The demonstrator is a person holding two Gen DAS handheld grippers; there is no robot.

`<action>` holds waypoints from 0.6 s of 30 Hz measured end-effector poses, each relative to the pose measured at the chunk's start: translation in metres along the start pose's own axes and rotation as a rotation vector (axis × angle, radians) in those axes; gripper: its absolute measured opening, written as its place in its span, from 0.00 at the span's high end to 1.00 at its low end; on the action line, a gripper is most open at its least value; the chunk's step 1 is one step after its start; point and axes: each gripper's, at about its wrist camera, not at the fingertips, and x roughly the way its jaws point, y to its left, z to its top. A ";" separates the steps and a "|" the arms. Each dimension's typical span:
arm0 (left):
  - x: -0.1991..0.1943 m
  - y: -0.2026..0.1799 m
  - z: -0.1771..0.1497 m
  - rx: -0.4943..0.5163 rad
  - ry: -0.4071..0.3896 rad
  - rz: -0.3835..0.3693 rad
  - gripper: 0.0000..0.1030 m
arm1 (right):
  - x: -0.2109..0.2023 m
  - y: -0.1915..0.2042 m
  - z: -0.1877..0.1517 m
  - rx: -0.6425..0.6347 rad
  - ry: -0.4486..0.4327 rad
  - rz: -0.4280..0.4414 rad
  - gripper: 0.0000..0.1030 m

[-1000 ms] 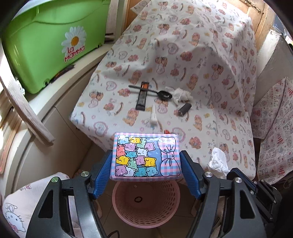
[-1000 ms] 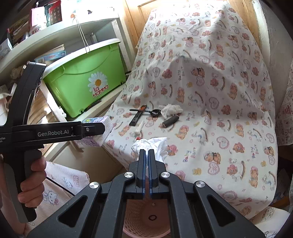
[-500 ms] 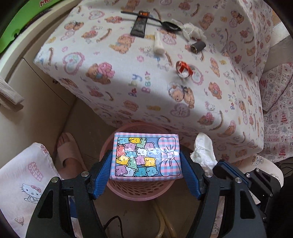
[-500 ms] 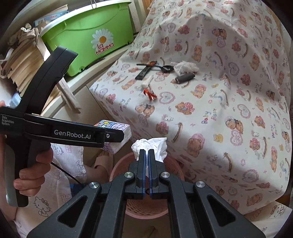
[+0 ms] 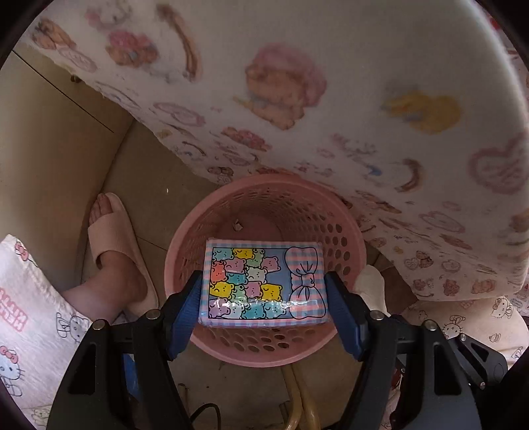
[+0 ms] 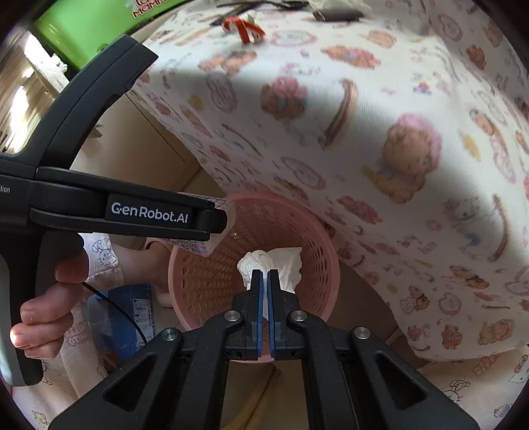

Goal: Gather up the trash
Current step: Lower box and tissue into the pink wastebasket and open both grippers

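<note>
My left gripper is shut on a pink-and-blue checked packet printed with coloured bears, held by its two short ends right over the mouth of a pink perforated basket. In the right wrist view my right gripper is shut on a crumpled white tissue, which hangs inside the same pink basket. The left gripper's black body crosses that view on the left, with a corner of the packet showing past it.
A bear-print cloth hangs down beside the basket. More litter lies on top: a red strip and a dark piece. A person's slippered foot stands left of the basket. A green bin sits far left.
Both grippers have dropped from above the table down to the basket mouth and tipped to point downward. The packet and the tissue stayed gripped throughout.
</note>
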 end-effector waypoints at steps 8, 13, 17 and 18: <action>0.045 0.004 -0.003 -0.012 0.100 0.091 0.32 | 0.044 -0.012 -0.007 0.061 0.125 -0.022 0.97; 0.048 0.007 -0.001 -0.002 0.144 0.075 0.31 | 0.052 -0.017 -0.012 0.093 0.154 -0.010 0.97; 0.050 0.008 0.000 -0.006 0.153 0.089 0.29 | 0.056 -0.017 -0.015 0.098 0.168 -0.024 0.97; 0.050 0.008 0.000 -0.007 0.149 0.094 0.28 | 0.057 -0.017 -0.015 0.101 0.171 -0.029 0.97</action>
